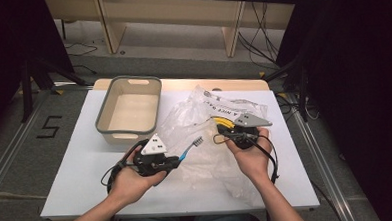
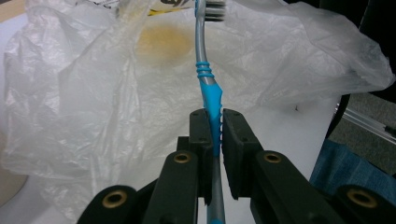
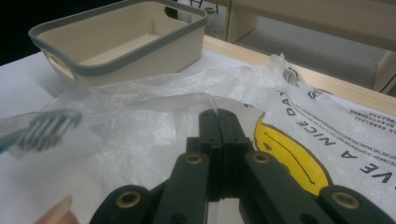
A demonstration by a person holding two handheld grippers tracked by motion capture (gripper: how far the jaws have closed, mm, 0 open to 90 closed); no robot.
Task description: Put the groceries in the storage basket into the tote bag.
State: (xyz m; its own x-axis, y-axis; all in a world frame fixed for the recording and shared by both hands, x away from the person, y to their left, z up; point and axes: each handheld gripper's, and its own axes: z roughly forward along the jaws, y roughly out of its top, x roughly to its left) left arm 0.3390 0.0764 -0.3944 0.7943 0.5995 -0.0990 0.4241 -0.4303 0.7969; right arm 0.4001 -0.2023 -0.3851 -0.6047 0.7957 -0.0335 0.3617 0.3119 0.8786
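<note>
- Black jaws of the left gripper (image 2: 214, 122) sit closest to the lens in the left gripper view, clamped on the blue handle of a toothbrush (image 2: 209, 88), which runs straight up toward twelve o'clock with its bristles at the top edge.
- Seen from the high view, that toothbrush (image 1: 191, 147) juts from the left gripper (image 1: 178, 161) toward two o'clock, its head hanging over the clear plastic bag (image 1: 204, 120).
- Closed on a thin fold of the plastic bag (image 3: 140, 121), the right gripper (image 3: 218, 115) has its jaws pressed together with the film pinched between the tips; in the high view it (image 1: 220, 134) holds the bag near a yellow print.
- Judging from this, the step is to slide the toothbrush into the bag while the right gripper lifts one layer to keep the mouth open.
- To do it well, the pinched layer should be raised clear of the layer beneath, so a real opening shows, and the brush should go in head first, low and along the table, aimed at that gap and not at the film.
- A soft grip on the film risks a slip; a tug too hard may drag the whole bag.
- Whether the bag holds anything I cannot tell; a yellowish patch shows through it in the left gripper view.
- At eleven o'clock from the grippers, the beige bin (image 1: 104, 112) with a grey rim stands beside the bag and looks empty.
</note>
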